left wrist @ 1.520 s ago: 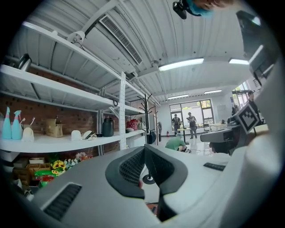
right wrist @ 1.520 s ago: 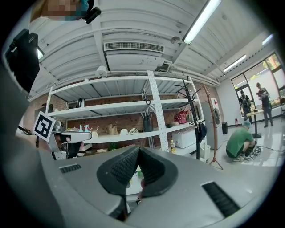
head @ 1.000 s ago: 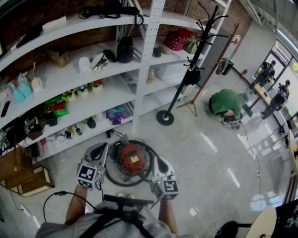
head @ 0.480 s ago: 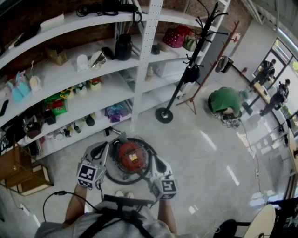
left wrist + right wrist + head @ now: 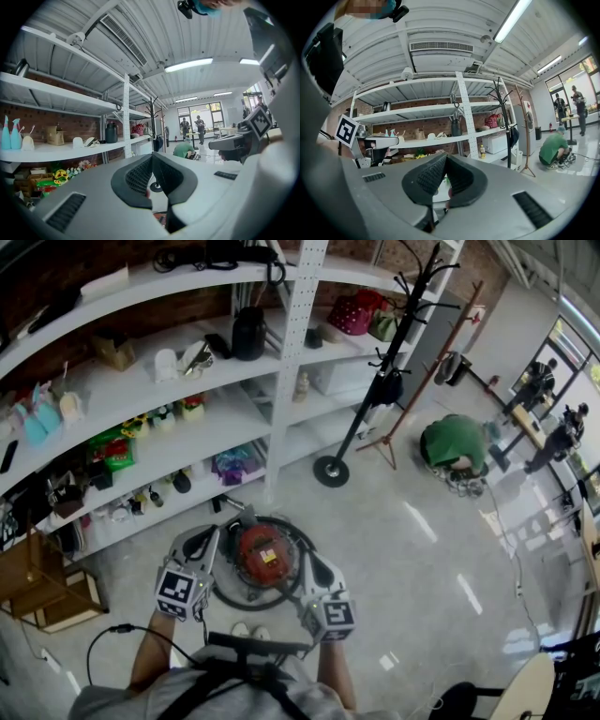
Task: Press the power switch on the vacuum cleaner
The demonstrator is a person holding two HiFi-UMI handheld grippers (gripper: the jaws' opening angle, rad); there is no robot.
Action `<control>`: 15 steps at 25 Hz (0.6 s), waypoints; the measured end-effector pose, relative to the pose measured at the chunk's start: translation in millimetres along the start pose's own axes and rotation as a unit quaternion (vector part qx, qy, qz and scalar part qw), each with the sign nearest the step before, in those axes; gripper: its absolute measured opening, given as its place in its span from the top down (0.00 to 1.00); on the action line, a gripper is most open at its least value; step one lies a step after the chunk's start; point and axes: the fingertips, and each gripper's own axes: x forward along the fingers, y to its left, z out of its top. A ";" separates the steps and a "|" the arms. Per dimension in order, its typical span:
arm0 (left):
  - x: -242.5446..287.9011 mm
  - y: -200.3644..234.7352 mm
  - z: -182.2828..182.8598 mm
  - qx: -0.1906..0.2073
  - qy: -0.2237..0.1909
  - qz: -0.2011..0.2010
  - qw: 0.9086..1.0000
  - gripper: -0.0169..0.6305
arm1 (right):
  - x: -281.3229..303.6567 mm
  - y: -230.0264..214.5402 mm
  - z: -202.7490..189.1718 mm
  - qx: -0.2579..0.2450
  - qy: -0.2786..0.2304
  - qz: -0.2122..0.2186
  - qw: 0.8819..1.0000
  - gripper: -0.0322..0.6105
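- The vacuum cleaner (image 5: 262, 557) sits on the floor (image 5: 422, 559) at the lower centre of the head view. Its red top faces up and its black hose (image 5: 223, 596) is looped round it. I cannot pick out the switch.
- My left claw (image 5: 206, 538) and right claw (image 5: 311, 563) hang on either side of it, both pinched closed on nothing. I judge a closed tip makes a firm point for pressing.
- Both gripper views face the shelves (image 5: 141, 399), not downward, so neither tip is aimed at the vacuum cleaner.
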 end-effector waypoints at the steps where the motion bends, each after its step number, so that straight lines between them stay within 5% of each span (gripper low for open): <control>1: -0.2 -0.2 -0.8 0.001 0.001 0.000 1.000 0.96 | 0.1 0.3 0.7 0.002 -0.001 0.000 1.000 0.93; 15: -2.7 2.8 -7.5 -0.002 0.008 0.005 1.000 0.96 | 3.8 1.1 -0.1 0.004 -0.003 0.003 1.000 0.93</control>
